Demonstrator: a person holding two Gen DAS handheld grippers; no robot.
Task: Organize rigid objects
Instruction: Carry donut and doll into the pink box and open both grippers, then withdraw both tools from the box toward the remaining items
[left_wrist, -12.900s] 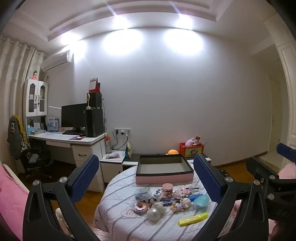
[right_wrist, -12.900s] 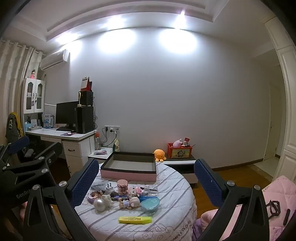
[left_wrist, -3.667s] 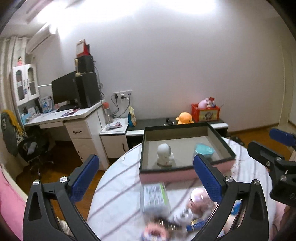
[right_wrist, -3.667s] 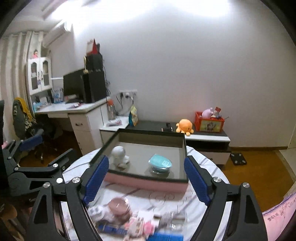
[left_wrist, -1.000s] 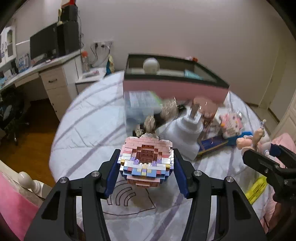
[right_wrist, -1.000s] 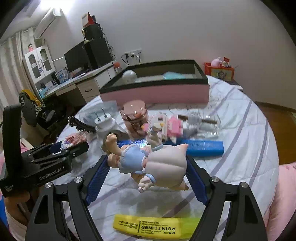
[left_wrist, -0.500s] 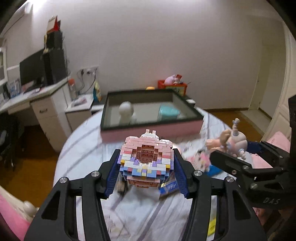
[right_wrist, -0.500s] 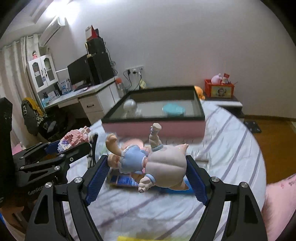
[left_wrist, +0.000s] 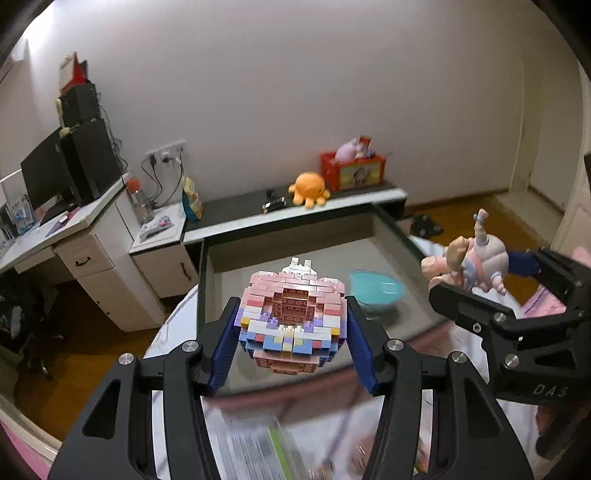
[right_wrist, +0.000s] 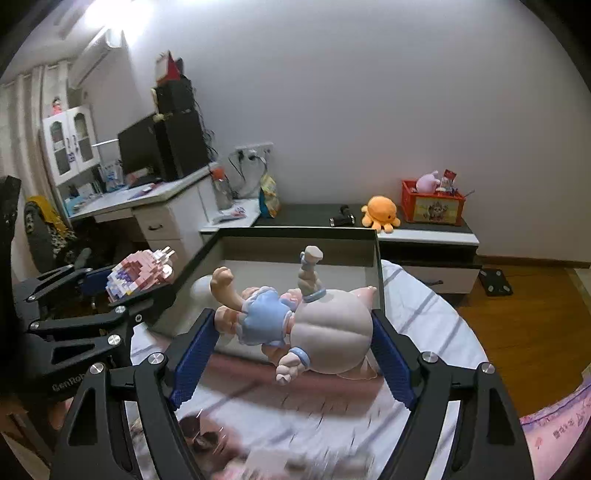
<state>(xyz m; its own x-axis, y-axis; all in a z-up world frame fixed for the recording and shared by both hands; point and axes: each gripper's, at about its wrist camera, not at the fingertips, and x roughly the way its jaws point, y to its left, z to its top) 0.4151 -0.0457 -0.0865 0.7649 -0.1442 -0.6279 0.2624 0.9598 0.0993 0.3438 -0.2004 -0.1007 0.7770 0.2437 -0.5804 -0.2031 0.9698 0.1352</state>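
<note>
Sitting on a striped table in a bedroom: box. Hovering above: left tongs pinching brick toy, right tongs pinching doll.

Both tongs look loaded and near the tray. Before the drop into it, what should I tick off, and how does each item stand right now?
1. Left tongs gripping the brick model: ok, pads press both sides.
2. Right tongs gripping the doll figure: ok, clamped sideways between the pads.
3. Tray open and reachable: ok, directly ahead of both tongs.
4. Free floor in the tray: ok, bare area around the teal case.
5. Tongs clear of each other: ok, apart in both views.
6. Loads fully over the tray rim: cannot tell, views are oblique.
</note>
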